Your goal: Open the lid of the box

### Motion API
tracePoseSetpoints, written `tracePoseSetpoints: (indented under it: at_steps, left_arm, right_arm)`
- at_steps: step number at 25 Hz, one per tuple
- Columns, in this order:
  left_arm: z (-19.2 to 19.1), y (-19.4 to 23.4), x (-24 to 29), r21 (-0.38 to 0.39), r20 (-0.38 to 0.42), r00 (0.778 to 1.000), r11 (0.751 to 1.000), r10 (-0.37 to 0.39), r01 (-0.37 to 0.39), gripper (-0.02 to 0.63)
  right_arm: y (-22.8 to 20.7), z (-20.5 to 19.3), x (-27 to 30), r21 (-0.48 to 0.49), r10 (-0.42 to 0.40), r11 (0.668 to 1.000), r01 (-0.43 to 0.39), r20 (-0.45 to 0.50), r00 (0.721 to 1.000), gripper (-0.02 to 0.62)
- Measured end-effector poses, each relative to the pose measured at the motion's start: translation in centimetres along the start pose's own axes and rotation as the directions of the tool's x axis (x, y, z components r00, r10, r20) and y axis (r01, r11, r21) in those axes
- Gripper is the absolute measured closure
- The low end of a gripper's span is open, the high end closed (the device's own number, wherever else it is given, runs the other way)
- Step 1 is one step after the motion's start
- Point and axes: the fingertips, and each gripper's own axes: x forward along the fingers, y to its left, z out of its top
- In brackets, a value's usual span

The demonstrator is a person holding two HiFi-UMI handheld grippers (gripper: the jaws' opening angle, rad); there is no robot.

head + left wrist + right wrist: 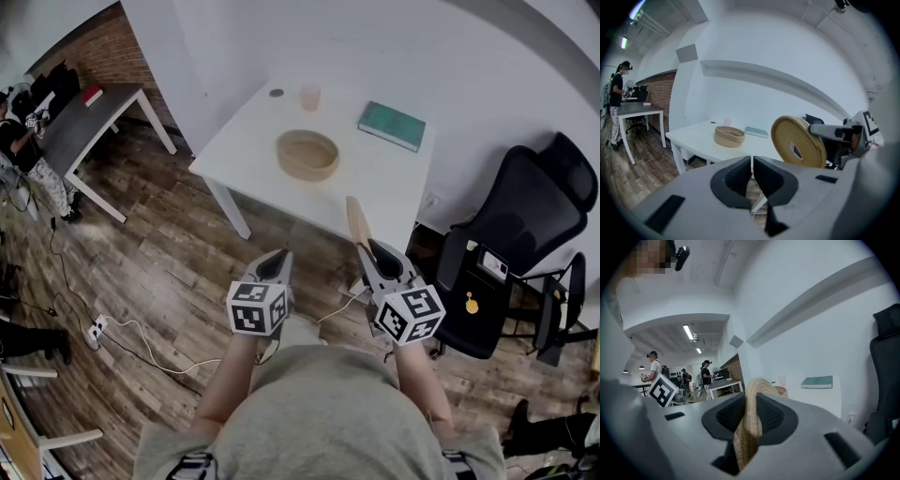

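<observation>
The round woven box stands open in the middle of the white table. Its flat woven lid is off the box, held on edge in the air near the table's front edge. My right gripper is shut on the lid's rim. In the right gripper view the lid is pinched between both pads and hides most of the box. My left gripper hangs over the floor left of the right one, shut and empty. From the left gripper view the lid shows its round face, right of the box.
A green book, a small cup and a dark small disc lie at the table's far side. A black office chair stands right of the table. A grey desk with a person beside it is at far left; cables run over the wooden floor.
</observation>
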Motion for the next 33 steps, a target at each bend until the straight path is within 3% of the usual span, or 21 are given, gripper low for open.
tracePoseSetpoints:
  at_steps: [33]
  left_arm:
    - [0.31, -0.84, -0.31, 0.018, 0.005, 1.000, 1.000, 0.003, -0.003, 0.589]
  right_arm:
    - [-0.03, -0.16, -0.46, 0.011, 0.012, 1.000, -0.012, 0.001, 1.000, 0.517]
